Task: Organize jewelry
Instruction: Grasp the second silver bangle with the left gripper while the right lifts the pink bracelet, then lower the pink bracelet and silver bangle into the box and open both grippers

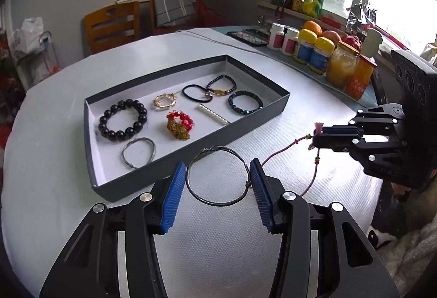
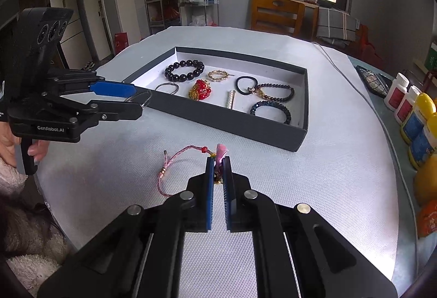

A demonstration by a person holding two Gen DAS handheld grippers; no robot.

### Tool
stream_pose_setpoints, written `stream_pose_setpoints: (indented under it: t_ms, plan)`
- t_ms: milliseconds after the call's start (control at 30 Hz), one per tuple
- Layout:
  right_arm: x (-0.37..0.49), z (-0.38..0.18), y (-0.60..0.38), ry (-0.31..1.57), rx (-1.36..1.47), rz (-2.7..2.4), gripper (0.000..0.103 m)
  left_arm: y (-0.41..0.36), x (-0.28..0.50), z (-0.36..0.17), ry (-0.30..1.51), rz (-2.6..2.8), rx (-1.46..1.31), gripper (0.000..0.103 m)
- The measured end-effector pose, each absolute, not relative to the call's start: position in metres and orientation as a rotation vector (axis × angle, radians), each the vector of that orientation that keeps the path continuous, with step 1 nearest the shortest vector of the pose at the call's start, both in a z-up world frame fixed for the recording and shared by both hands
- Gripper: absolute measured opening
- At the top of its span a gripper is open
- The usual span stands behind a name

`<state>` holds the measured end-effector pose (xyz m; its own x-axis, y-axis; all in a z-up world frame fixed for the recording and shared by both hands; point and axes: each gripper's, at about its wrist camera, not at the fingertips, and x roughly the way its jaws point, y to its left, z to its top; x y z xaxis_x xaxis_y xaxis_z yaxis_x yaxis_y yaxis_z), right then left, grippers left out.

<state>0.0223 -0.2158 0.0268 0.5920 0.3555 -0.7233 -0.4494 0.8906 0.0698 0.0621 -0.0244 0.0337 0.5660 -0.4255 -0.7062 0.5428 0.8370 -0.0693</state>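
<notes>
Now we hold a wire bangle across the left gripper, a pink cord pinched in the right gripper. We should lift both level and clear the box wall ahead before setting down.

Legible in the right wrist view: "GenRobot.AI", white lettering on the black body of the left gripper, near the table's left edge. Partly legible in the left wrist view: embossed letters, apparently "DAS", on the black body of the right gripper, near the table's right edge. Labels on the bottles and jars along the far right edge too small to read.
</notes>
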Motion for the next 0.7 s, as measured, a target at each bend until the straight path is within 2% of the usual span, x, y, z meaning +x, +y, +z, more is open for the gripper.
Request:
stream_pose_setpoints:
  t_ms: [433, 700]
  plan:
    - [0.049, 0.079, -0.21, 0.664, -0.158, 0.444, 0.006, 0.006, 0.101, 0.041, 0.78, -0.436, 0.199, 0.051]
    - [0.084, 0.103, -0.201, 0.608, -0.122, 0.432, 0.006, 0.016, 0.152, 0.036, 0.873, -0.376, 0.237, 0.051]
